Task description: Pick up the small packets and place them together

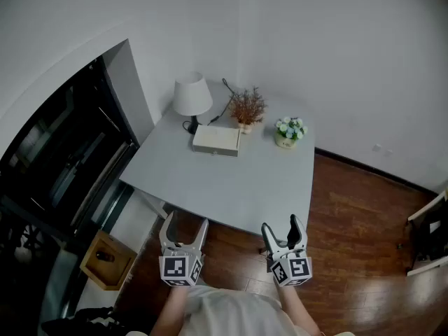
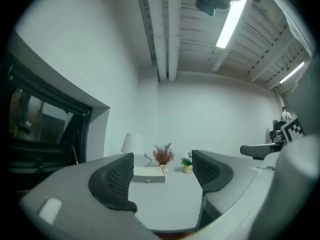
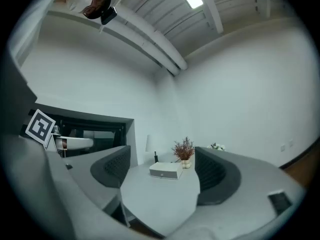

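- One flat white box (image 1: pixel 216 140) lies closed at the upper middle of the worktop (image 1: pixel 231 187); its inside is hidden.
- Two small pots stand right of it: a pot of dry twigs (image 1: pixel 246 109) and a pot of pale flowers (image 1: pixel 290 131).
- One white lamp (image 1: pixel 192 95) stands left of them.
- The small packets cannot be made out in any view.
- At the lower edge, the left hand-held gripper (image 1: pixel 186 221) and the right hand-held gripper (image 1: pixel 281 224) both have their jaws spread, with nothing between them.
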A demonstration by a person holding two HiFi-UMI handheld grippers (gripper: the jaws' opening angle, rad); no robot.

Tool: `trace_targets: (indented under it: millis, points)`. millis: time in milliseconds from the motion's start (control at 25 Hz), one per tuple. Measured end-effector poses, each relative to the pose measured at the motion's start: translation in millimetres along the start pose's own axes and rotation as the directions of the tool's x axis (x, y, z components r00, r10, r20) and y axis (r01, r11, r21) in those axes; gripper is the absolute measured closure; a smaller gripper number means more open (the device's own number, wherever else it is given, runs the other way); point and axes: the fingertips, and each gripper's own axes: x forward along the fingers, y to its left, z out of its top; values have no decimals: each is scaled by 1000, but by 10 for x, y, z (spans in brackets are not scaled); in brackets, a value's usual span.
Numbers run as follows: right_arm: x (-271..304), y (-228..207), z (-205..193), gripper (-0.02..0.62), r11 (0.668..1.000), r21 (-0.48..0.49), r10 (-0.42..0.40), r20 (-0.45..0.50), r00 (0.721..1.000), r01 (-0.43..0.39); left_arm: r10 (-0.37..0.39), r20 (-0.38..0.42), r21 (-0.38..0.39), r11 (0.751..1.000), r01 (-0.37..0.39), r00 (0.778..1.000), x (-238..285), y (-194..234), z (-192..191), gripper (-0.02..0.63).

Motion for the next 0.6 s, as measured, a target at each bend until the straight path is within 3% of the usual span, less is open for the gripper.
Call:
trace_targets:
  millis: [200,360,600]
  points:
    - [1198,727,-23,198,997,34,-74,19,997,74,-119,55,-3,993,120,991,732,1122,277,252]
    - [1985,1494,128,198,997,-13,-81,22,996,82,-233,16,-26,972,233,972,1176,1836,329,259]
    - [2530,1939,213,198,993,-51,-102,21,995,103,-348,-32,-64,936,345,937,1536,2199,201,259]
